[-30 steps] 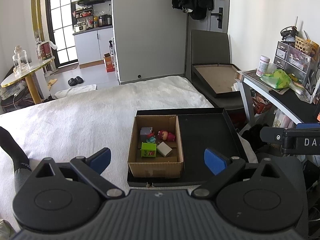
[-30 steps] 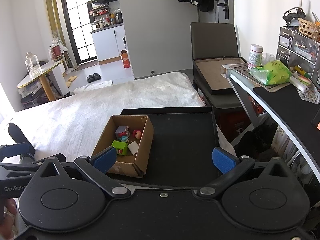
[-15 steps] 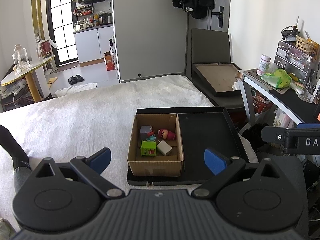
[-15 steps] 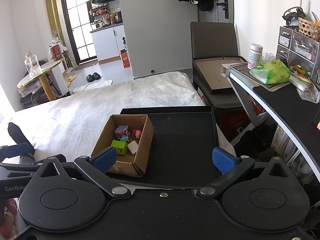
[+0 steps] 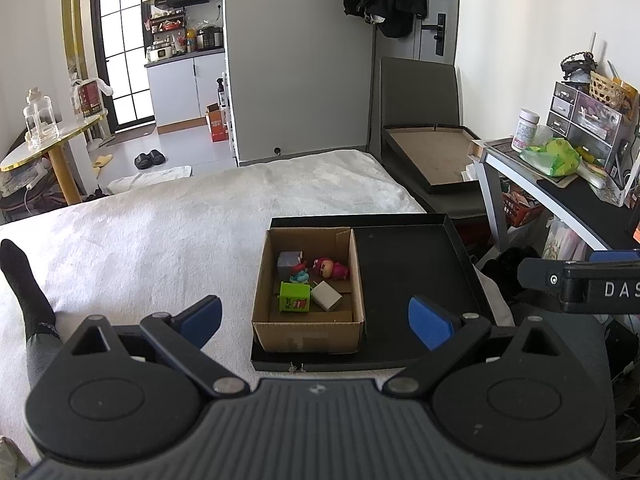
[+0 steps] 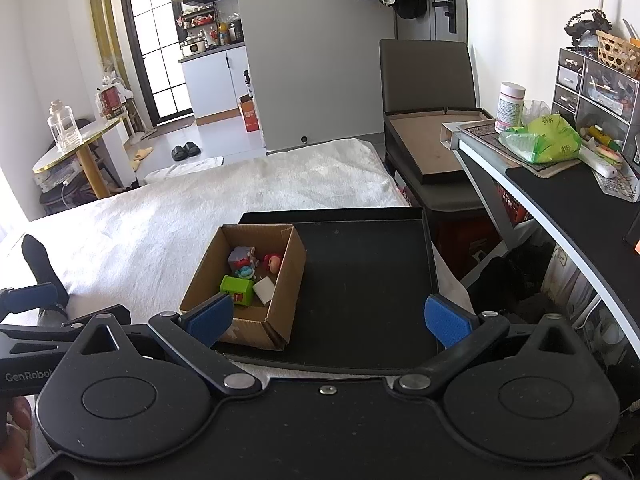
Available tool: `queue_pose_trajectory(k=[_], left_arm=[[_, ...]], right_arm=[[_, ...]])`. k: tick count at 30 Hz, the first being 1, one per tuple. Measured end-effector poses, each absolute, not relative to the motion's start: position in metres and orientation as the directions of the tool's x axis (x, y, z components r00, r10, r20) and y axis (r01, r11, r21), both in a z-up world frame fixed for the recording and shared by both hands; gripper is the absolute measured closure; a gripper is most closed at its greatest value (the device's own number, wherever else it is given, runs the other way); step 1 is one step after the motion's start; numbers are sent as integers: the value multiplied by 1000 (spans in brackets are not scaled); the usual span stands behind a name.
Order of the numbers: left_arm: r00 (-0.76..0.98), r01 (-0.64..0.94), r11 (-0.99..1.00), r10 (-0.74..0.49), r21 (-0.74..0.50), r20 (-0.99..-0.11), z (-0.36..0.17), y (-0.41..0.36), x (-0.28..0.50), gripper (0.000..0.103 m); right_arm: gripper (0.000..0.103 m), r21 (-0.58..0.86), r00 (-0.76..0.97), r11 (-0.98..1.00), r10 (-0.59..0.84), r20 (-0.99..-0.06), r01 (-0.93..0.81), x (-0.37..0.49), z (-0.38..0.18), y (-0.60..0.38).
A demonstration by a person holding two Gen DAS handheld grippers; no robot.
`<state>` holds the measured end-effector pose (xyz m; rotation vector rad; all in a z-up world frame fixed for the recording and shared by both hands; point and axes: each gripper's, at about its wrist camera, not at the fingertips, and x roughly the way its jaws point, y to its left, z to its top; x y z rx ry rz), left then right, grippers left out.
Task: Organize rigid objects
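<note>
Both the left claw (image 5: pixel 315 317) and right claw (image 6: pixel 328 318) are hovering wide apart and empty while the small toys (image 5: pixel 310 282) are lying inside the cardboard box (image 5: pixel 308 336) on the black tray (image 5: pixel 412 264), fitting either unpacking ahead or sorting finished.

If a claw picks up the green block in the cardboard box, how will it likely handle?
The green block looks boxy and flat-sided, so it probably grips squarely and won't roll. It seems small, likely light. It sits close beside the white block in the cardboard box, so that neighbour may get nudged.

Toys (image 5: pixel 316 280) in box (image 5: pixel 308 336), left on tray (image 5: pixel 416 280).
</note>
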<state>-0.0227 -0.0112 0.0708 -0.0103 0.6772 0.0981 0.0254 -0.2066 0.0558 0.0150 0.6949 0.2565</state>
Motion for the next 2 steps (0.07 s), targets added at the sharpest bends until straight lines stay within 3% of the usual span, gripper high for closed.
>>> queue_pose_trajectory(k=[2], left_arm=[[775, -94, 995, 85, 20, -626, 71, -11, -23, 4]], right_arm=[[0, 98, 738, 968, 239, -631, -229, 25, 55, -206]])
